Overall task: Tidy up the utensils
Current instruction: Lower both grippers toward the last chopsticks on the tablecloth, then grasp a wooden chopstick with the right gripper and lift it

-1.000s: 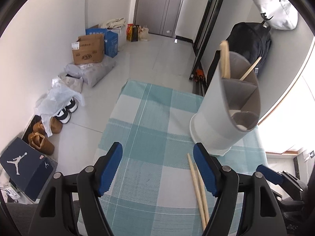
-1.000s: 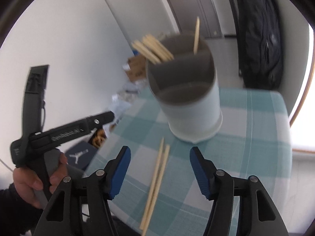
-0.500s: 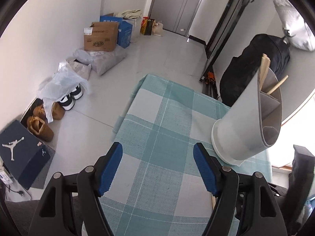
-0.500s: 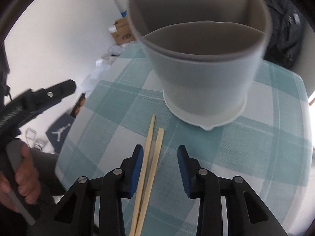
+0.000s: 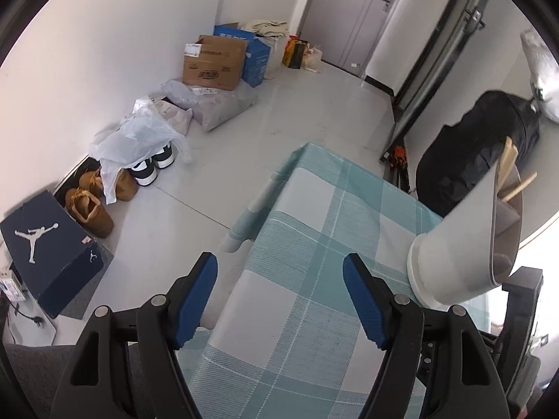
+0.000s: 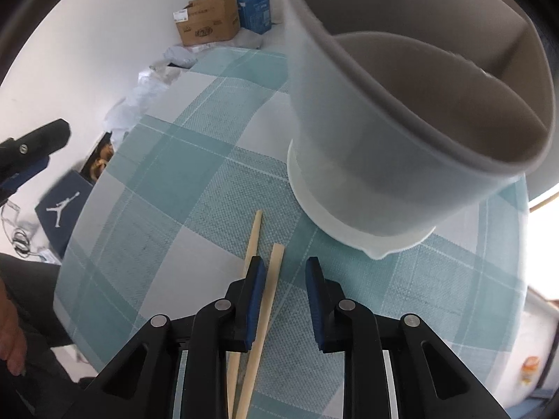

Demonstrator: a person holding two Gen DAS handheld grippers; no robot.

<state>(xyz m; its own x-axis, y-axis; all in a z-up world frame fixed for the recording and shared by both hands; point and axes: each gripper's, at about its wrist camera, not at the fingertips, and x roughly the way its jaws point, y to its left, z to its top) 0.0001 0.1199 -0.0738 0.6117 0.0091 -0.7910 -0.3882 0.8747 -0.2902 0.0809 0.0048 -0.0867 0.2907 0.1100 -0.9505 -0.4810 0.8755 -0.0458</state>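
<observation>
Two wooden chopsticks (image 6: 256, 230) lie side by side on the teal-and-white checked tablecloth (image 6: 174, 174), just in front of the grey divided utensil holder (image 6: 349, 122). My right gripper (image 6: 284, 269) points steeply down over them with its jaws closing. One chopstick (image 6: 272, 279) lies between the blue pads, close to the left one, and the other passes under the left finger. A gap remains on the right pad's side. My left gripper (image 5: 281, 269) is open and holds nothing above the table's left edge. The holder (image 5: 454, 255) stands to its right with chopsticks (image 5: 508, 160) in it.
Beyond the table on the floor are cardboard boxes (image 5: 213, 61), plastic bags (image 5: 139, 132), shoes (image 5: 91, 206) and a dark shoebox (image 5: 45, 248). A black backpack (image 5: 482, 150) leans by the far wall. A person's hand (image 6: 10, 342) shows at the lower left.
My right gripper has come down close over the two chopsticks and its jaws have narrowed around one. My left gripper has shifted left; the holder has slid to the right edge of its view.
</observation>
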